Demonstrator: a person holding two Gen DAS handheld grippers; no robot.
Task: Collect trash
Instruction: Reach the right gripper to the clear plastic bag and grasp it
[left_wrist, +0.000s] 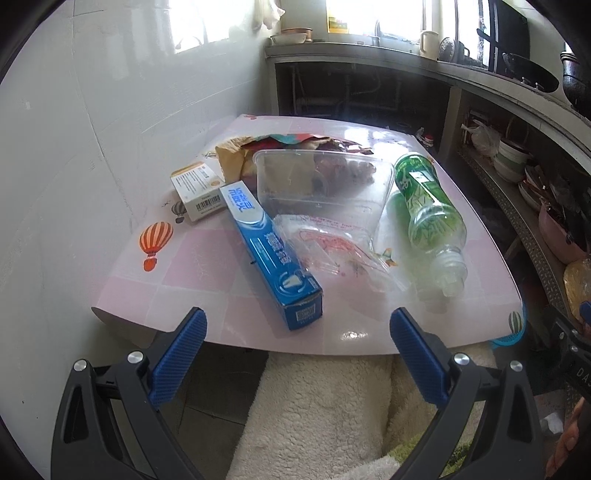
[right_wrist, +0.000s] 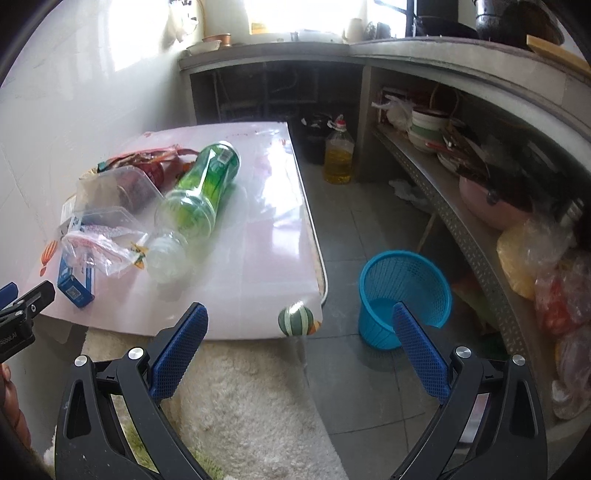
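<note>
Left wrist view shows your left claw (left_wrist: 297, 325) spread wide and empty, hanging just off the near edge of the worktop (left_wrist: 207, 266). The blue box (left_wrist: 271, 254) lies closest, its near end pointing at you between the two pads. Beside it sit a crumpled clear bag (left_wrist: 332, 247), a clear tub (left_wrist: 325, 181), a small white box (left_wrist: 197, 188) and a green bottle (left_wrist: 428, 210) on its side. None of it is lifted yet.

Right wrist view shows your right claw (right_wrist: 299, 325) also apart and holding nothing, with the blue basket (right_wrist: 404, 295) on the floor just beyond the worktop's corner, upright and seemingly empty.

Judging by the layout, start with the blue box: line the left pads across its narrow sides, slide in low along the worktop, and close near the middle so it does not swing. Keep clear of the bag, which overlaps the box's edge and may drag. The bottle looks likely to roll, so avoid nudging it. Carry over the corner and release right above the basket's mouth.
</note>
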